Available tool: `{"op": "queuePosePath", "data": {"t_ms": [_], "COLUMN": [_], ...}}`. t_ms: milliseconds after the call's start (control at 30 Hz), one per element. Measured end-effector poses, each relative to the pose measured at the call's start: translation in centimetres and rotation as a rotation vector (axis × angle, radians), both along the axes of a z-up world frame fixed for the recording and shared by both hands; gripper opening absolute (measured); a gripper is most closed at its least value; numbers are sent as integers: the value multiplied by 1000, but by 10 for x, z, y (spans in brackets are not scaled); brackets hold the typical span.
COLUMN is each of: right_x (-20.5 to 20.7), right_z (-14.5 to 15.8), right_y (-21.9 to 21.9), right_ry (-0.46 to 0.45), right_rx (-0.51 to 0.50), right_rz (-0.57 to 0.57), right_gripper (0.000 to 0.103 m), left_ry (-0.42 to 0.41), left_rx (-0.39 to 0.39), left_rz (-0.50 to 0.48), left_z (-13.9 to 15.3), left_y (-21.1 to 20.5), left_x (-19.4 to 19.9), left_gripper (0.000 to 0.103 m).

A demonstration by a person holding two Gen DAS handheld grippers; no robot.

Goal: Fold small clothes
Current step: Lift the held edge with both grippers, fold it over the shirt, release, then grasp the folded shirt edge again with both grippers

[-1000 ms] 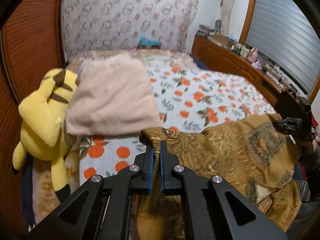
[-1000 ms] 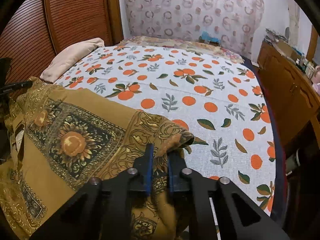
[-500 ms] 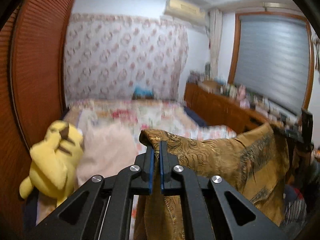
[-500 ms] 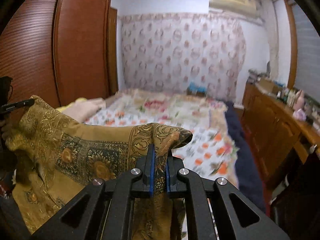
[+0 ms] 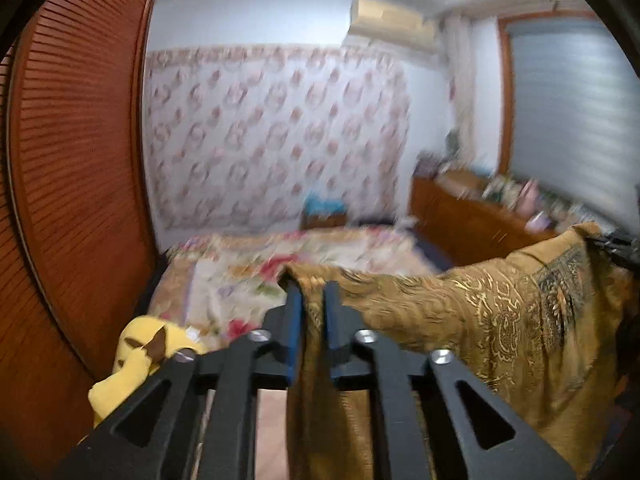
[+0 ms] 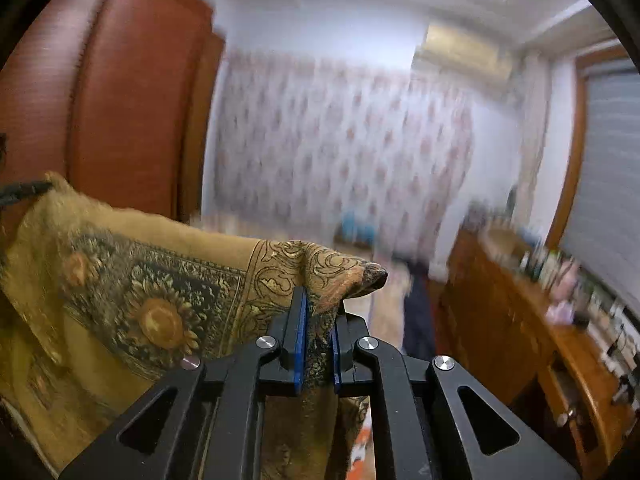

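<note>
The left gripper (image 5: pixel 312 292) and right gripper (image 6: pixel 322 304) are each pinching a top corner of the golden sunflower-patterned cloth (image 6: pixel 160 300), which is hanging stretched between them above the bed (image 5: pixel 280 264). It is draping softly and looks light; corners seem the best holds.

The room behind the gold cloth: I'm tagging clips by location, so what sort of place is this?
Most likely a home bedroom. A bed with a floral cover fills the middle, a louvred wooden wardrobe stands on the left, and an air conditioner hangs high on the wall above a cluttered wooden dresser.
</note>
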State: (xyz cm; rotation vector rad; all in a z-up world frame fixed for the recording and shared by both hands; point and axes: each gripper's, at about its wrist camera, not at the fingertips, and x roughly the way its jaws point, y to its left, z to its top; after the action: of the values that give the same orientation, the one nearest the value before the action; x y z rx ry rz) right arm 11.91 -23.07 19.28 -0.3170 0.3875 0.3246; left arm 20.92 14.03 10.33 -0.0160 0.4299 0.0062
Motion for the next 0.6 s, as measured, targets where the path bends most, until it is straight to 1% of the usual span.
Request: {"op": "queuePosePath", "data": {"t_ms": [33,67,100,133,167,200,267,333,433,500,533,600], "right_x": [15,30,37,41,41,39,31,21,5,6,1,-12], "right_z": [-15,-33,-48,-65,-76,-89,-105,-116,-122,-120,-121,-126], "right_y": [8,12,14,14,14,15,17,15,5,-19,-28,-42], "right_ry": [47,98,129,160,184,212,236,254,275,284,289,304], "right_rx": [-22,-36,-35,-23,-10,-4,-17,-17,12,34,48,76], "right_rz": [-32,-57,-75,-83,-78,-64,-40,-22,-7,-2,2,12], "right_gripper": [30,32,33,33,34,35,35,35,36,37,37,37], "left_ry": [34,64,93,115,135,152,176,206,219,236,252,269], "left_rx": [26,17,-4,-19,-27,-25,-28,-23,-7,-19,-34,-40], "left_rz": [30,26,9,0,-2,-6,-22,-48,-60,-66,-75,-96], "left_z": [-19,-33,-46,-55,-66,-75,-88,-100,-109,-118,-126,-135], "left_y": [4,8,12,13,14,15,13,7,-8,-15,-18,-23], "left_x": [13,19,21,21,19,16,9,2,-18,-32,-39,-46], "left_gripper": [28,34,44,47,53,65,79,80,80,80,80,80]}}
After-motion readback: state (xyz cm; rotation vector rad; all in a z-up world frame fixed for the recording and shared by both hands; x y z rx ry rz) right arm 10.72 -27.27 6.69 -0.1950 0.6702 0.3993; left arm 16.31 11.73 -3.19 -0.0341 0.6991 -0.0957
